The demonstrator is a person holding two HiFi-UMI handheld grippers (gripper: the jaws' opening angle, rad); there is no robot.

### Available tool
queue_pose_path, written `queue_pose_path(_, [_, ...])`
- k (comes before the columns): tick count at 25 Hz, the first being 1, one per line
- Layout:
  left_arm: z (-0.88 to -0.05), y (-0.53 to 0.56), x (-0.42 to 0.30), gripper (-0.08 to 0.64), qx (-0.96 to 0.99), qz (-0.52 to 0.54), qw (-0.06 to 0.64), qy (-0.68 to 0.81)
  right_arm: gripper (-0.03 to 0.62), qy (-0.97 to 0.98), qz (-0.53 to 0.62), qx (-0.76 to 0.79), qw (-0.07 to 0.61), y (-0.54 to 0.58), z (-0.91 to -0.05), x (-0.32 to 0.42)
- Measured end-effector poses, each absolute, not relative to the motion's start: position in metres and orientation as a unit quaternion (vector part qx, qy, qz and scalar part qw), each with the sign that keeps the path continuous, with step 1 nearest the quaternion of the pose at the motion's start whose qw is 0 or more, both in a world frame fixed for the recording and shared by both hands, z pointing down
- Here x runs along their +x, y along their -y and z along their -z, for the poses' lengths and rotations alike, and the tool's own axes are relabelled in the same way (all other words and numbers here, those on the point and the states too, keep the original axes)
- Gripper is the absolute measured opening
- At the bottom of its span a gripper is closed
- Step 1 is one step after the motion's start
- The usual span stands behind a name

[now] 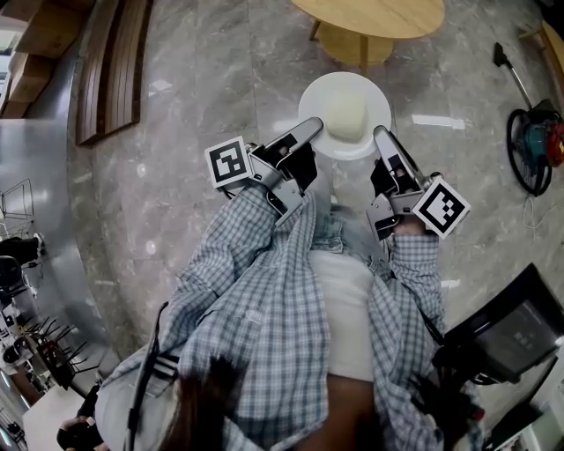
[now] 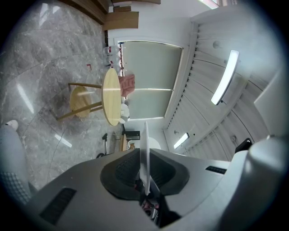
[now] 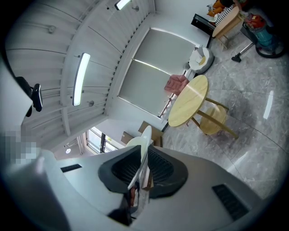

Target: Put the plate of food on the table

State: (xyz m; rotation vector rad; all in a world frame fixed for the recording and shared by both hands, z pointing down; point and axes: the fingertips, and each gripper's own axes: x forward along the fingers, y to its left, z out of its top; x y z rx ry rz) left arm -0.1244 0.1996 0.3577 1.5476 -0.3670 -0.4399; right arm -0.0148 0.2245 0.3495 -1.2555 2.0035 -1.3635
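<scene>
Left gripper (image 1: pixel 310 132) and right gripper (image 1: pixel 382 137) each pinch the thin rim of the white plate (image 1: pixel 315 97) from opposite sides. It hangs in the air before the person, with a pale block of food (image 1: pixel 345 116) on it. The plate looks stiff, smooth, breakable and fairly light, so opposite rim holds suit it if kept level. The round wooden table (image 1: pixel 374 16) stands ahead, apart.
</scene>
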Motion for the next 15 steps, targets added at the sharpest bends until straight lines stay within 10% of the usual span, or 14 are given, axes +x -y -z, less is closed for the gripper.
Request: queue_pose_path(15, [-0.364,-0.161,-0.075,0.048,0.686,0.177,0.690,0.150,0.054,-0.698,0.497,-0.471,0.209,-0.190,-0.356,0.034])
